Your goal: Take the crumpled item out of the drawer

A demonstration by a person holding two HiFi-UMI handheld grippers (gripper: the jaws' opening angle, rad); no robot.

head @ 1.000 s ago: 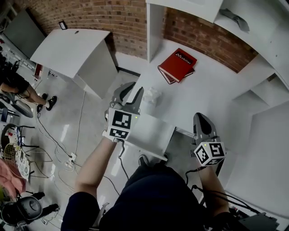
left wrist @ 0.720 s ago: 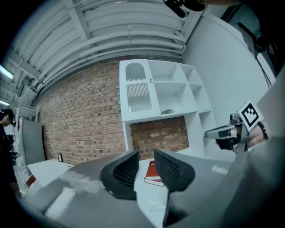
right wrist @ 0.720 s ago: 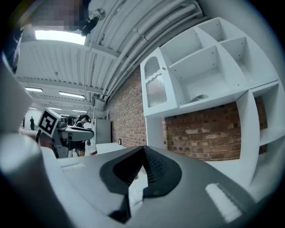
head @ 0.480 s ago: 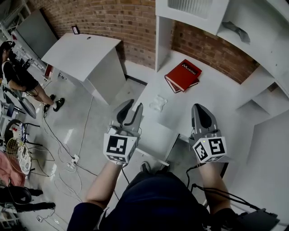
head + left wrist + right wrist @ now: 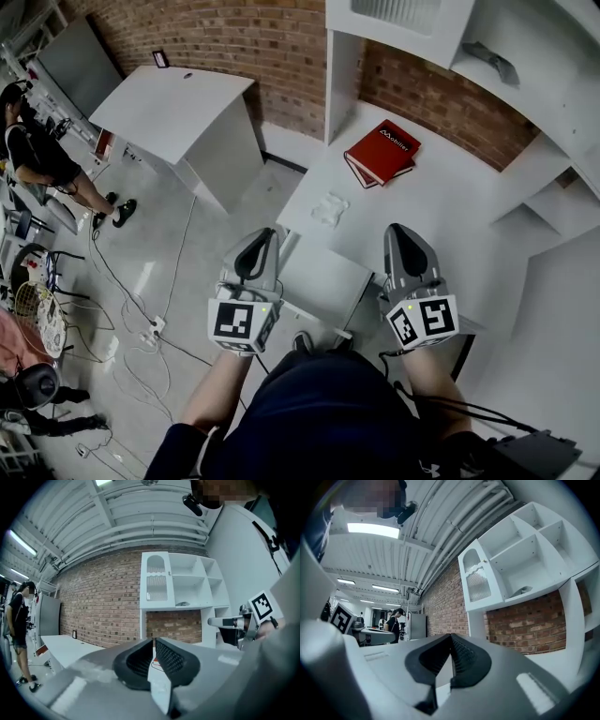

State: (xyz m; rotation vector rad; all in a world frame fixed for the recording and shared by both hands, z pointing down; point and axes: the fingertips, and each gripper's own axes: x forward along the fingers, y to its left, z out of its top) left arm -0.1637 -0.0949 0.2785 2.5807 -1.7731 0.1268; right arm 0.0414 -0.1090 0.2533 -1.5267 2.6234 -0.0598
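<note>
Left tongs withdrawn, closing empty; crumpled item shapeless on desk.

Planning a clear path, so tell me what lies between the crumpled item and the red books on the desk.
Nothing. The head view shows only bare white desk between the crumpled item and the red books.

Left tongs have drawn back from the crumpled item, closing empty.
</note>
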